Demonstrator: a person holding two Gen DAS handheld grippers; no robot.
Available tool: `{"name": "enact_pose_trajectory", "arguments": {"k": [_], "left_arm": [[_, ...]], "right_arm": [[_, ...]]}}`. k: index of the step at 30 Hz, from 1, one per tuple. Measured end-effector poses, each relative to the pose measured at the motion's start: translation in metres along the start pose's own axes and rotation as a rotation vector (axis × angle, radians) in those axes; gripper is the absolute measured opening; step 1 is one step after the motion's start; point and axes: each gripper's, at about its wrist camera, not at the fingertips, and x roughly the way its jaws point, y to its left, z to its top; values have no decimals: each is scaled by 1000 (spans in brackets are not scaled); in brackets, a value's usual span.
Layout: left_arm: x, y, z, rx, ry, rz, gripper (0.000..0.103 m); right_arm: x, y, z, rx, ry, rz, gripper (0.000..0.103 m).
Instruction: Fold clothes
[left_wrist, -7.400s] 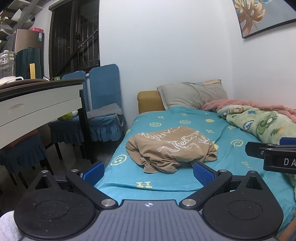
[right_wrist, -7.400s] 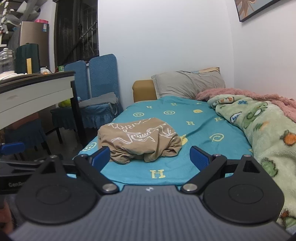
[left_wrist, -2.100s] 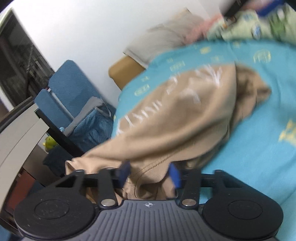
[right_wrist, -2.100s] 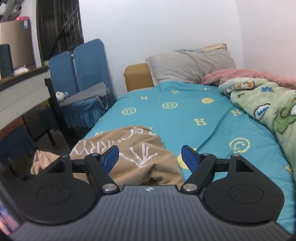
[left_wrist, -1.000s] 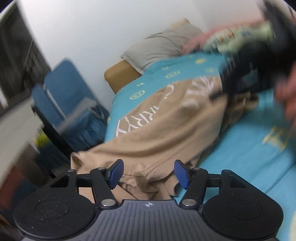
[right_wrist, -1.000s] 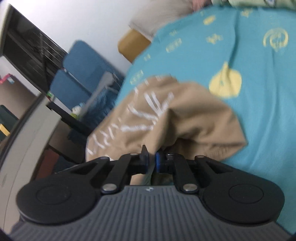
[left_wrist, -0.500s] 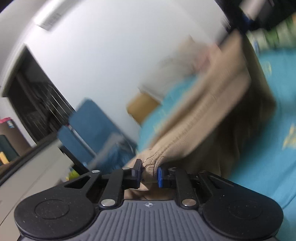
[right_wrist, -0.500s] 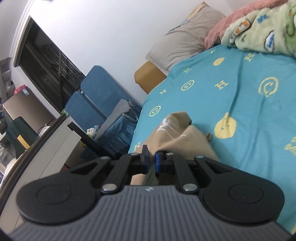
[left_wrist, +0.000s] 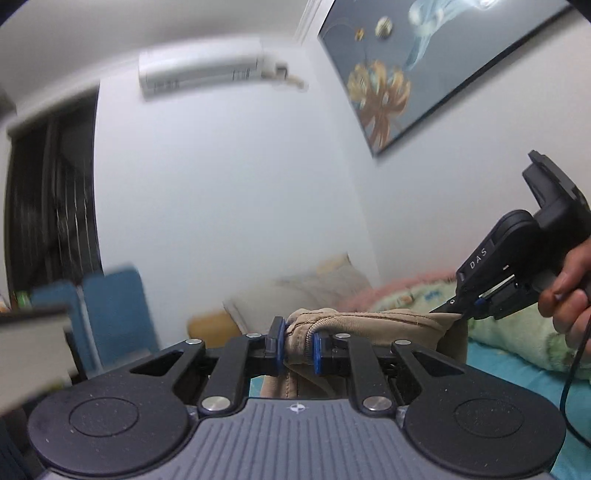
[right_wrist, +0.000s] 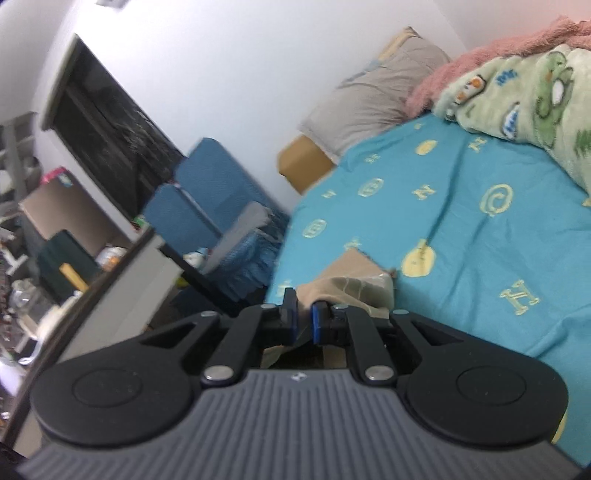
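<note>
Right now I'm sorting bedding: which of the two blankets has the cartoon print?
The green fleece blanket, nearer the teal sheet; the pink fuzzy blanket behind it is plain.

Left gripper (left_wrist: 297, 345): blue pads drawn close, pinching a bunched tan garment (left_wrist: 364, 321) edge; held level, raised, pointing toward far wall. Right gripper (right_wrist: 303, 319): jaws nearly together, clamped on the same fabric, tilted. In left view it sits right of centre, nose angled down-left, gripped by the bare right hand (left_wrist: 567, 295).
</note>
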Motion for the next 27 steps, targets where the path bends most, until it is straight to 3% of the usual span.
{"name": "enact_pose_trajectory", "arguments": {"k": [3,5,6,10,12,14,15,19,24,25,27], "left_arm": [[41,15,-15,-52,103,-20,16],[70,26,-25,-90,175,-33,16],[89,32,-29,-124,218,-37,16],[155,64,-50,-263,362,-34,16],[180,81,-63,-335,425,-29,16],[199,101,-74,-425,483,-22,16],[206,110,-78,-469,509,-19,16],[205,139,-89,-605,541,-12,16],[191,153,-80,-664,481,-4,16],[186,152,-76,-664,465,-3,16],[179,152,-69,-662,430,3,16]], "right_arm": [[30,-18,-1,46,101,-61,13],[50,-25,-3,38,161,-121,25],[57,-28,-4,33,180,-137,25],[72,-30,0,22,182,-136,31],[73,-29,2,11,153,-127,46],[72,-28,3,9,119,-103,84],[71,-27,4,7,97,-94,89],[70,-16,3,-93,59,-193,86],[102,7,-35,-495,249,-364,85],[110,8,-46,-555,292,-393,82],[119,7,-62,-630,356,-450,61]]}}
